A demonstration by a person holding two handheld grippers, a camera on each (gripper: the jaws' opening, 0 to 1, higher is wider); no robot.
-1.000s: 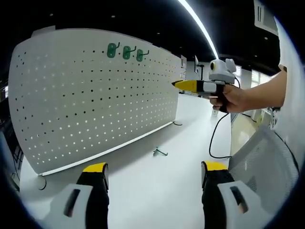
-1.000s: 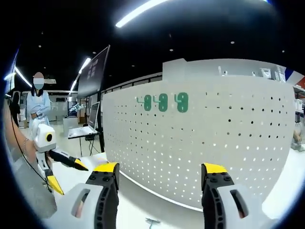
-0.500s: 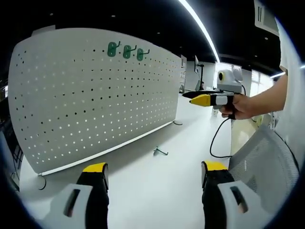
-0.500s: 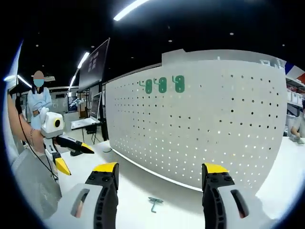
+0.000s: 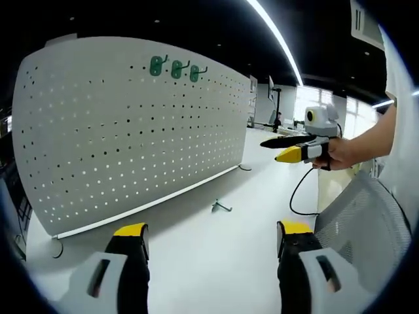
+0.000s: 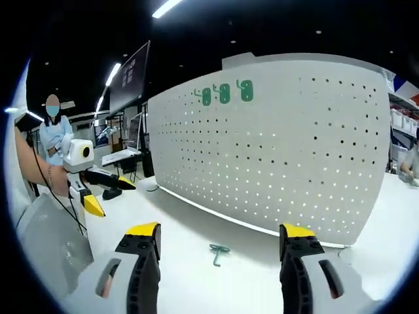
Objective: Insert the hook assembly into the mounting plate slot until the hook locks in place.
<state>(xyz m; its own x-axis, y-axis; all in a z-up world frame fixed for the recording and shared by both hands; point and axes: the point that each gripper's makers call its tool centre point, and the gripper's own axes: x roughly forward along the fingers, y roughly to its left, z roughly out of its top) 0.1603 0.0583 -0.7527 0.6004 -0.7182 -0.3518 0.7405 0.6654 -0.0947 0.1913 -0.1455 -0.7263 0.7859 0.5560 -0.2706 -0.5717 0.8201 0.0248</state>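
Note:
A white perforated mounting plate [image 5: 131,124] [image 6: 275,150] stands upright on the white table. Three green hooks [image 5: 173,67] [image 6: 226,93] hang in a row near its top edge. One loose green hook assembly [image 5: 220,207] [image 6: 218,252] lies flat on the table in front of the plate. My left gripper [image 5: 213,261] is open and empty, low over the table, well short of the loose hook. My right gripper [image 6: 219,261] is open and empty too, with the loose hook just beyond its jaws. In the left gripper view the right gripper [image 5: 288,147] is held up in a hand at the right.
A black cable [image 5: 298,193] trails from the right gripper across the table. A grey mesh chair back [image 5: 363,222] [image 6: 55,242] sits close by. A person [image 6: 55,134] stands in the background near desks with monitors. The left gripper [image 6: 88,186] shows at the left of the right gripper view.
The right gripper has dropped lower and tilted down, so its view now takes in the table and the loose hook. The left gripper has stayed put.

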